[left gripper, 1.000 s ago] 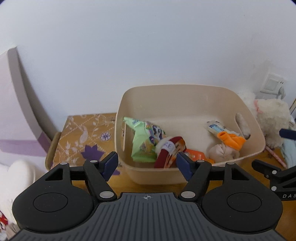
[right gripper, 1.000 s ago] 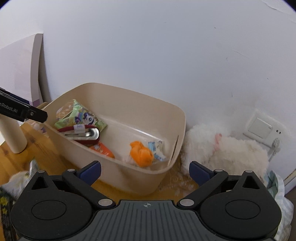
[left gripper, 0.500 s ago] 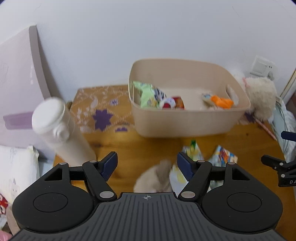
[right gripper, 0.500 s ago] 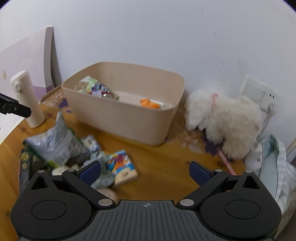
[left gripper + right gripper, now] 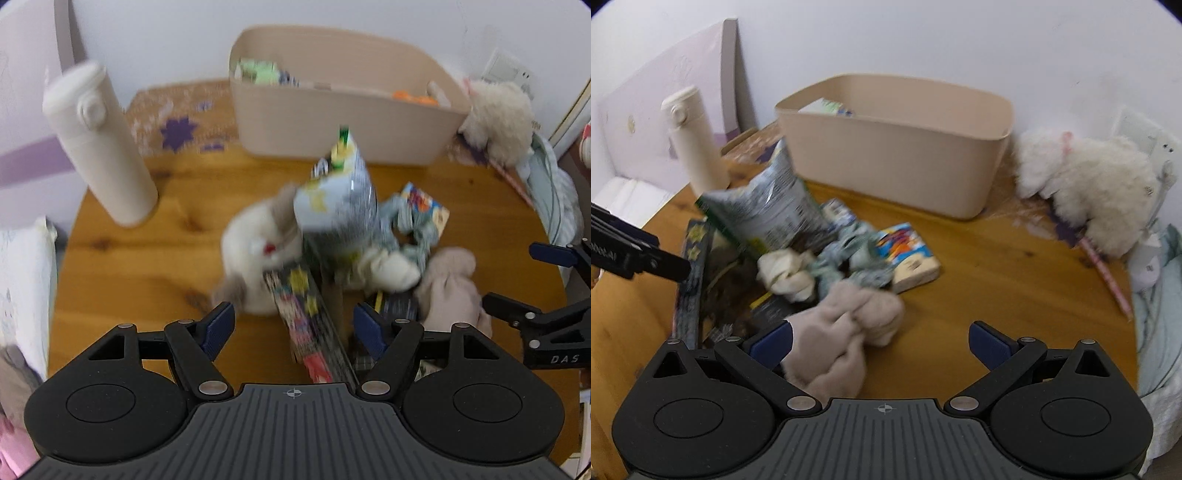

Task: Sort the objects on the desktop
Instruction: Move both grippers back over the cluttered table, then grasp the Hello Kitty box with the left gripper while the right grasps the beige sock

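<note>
The round wooden desk (image 5: 1015,280) carries a beige plastic bin (image 5: 897,155) at its far edge, against the wall, with a few packets already inside. A fluffy white plush toy (image 5: 1100,199) sits by the bin at the right edge; a cream flask (image 5: 99,147) stands near the left edge. Mid-desk lies the unsorted heap: a silvery snack bag (image 5: 336,206) propped up, a dark starry book (image 5: 306,317) (blurred), a beige knotted cloth (image 5: 846,332), a small colourful packet (image 5: 908,254). The left gripper (image 5: 293,328) hangs over the book, jaws wide apart, empty. The right gripper (image 5: 881,341) has jaws spread, the beige cloth lying loose between them.
</note>
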### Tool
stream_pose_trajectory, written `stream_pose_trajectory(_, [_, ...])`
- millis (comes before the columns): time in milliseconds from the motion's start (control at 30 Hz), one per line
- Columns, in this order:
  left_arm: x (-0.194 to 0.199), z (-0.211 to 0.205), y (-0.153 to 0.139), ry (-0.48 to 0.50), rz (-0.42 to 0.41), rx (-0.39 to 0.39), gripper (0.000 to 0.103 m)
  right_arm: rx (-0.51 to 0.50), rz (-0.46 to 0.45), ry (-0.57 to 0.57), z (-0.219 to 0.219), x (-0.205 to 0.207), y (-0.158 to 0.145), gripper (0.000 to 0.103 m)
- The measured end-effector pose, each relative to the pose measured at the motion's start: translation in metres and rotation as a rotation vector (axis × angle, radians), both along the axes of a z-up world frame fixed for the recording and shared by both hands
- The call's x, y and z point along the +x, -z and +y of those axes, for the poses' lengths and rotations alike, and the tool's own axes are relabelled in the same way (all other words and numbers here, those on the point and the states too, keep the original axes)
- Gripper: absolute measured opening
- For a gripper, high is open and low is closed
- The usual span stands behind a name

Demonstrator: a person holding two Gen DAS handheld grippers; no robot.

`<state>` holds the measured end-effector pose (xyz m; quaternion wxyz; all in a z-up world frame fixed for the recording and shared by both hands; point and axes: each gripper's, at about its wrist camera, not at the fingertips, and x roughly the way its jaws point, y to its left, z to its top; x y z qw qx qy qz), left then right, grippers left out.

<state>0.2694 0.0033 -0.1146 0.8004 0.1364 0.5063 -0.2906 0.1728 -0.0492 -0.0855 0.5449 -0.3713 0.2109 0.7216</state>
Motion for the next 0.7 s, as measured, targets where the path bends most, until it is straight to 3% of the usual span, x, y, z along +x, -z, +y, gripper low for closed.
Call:
stream_pose_trajectory(400, [-0.010,0.004,0.042,-0.105,0.116,0.026,0.073,-0.069,-0.066,-0.015,0.007,-0.029,0.032,0.103])
stream_pose_trajectory(700, [-0.003,0.000,0.056,-0.128,0.121,0.030,0.074,-0.097,-0.054,0.035,0.018,-0.027,0.044,0.103])
